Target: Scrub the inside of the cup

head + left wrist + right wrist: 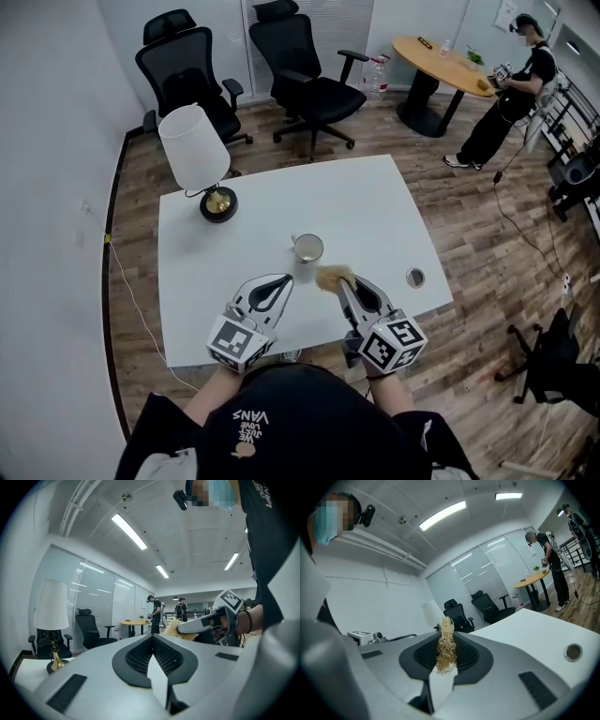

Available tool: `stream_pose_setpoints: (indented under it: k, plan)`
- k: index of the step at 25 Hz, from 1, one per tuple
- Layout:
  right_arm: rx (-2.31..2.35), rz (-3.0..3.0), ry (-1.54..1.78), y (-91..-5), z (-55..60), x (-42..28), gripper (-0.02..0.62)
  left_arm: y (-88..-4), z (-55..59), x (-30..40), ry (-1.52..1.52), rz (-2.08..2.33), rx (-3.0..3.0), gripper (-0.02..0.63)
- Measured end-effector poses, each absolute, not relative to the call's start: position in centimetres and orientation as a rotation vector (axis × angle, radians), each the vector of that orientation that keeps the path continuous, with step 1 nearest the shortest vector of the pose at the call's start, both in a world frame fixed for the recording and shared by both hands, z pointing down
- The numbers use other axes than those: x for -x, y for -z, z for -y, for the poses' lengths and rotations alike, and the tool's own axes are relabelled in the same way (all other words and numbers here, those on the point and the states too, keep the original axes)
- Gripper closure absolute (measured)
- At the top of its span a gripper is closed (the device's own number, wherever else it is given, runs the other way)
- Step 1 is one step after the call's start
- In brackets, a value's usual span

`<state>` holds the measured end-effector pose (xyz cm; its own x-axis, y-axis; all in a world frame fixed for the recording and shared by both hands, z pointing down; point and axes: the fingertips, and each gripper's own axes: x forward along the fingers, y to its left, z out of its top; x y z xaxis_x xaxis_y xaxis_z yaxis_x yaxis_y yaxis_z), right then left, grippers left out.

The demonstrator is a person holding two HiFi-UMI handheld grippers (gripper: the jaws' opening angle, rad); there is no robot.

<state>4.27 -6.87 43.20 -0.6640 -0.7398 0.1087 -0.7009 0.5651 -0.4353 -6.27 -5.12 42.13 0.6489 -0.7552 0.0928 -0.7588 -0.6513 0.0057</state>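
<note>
Cup (307, 248) stands upright on the white table (375, 206), just ahead of both gripper tips. Left gripper (280, 280) — jaws pressed together, nothing between them. Right gripper (343, 282) — jaws pinching a tan fibrous scrubber (332, 275), held beside the cup.

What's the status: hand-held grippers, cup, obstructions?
Left hand-held gripper shut, empty. Right hand-held gripper shut on fibrous scrubber. Cup upright on table, scrubber beside it, not inside. Nothing between them.
</note>
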Motion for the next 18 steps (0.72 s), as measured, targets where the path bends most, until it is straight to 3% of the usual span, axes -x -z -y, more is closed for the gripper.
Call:
stream_pose_setpoints:
  k: [18]
  plan:
    - [1.331, -2.881, 0.537, -45.1, 6.3, -3.1, 0.525, -42.5, 4.3, 6.5, -0.119, 1.302, -2.794, 0.595]
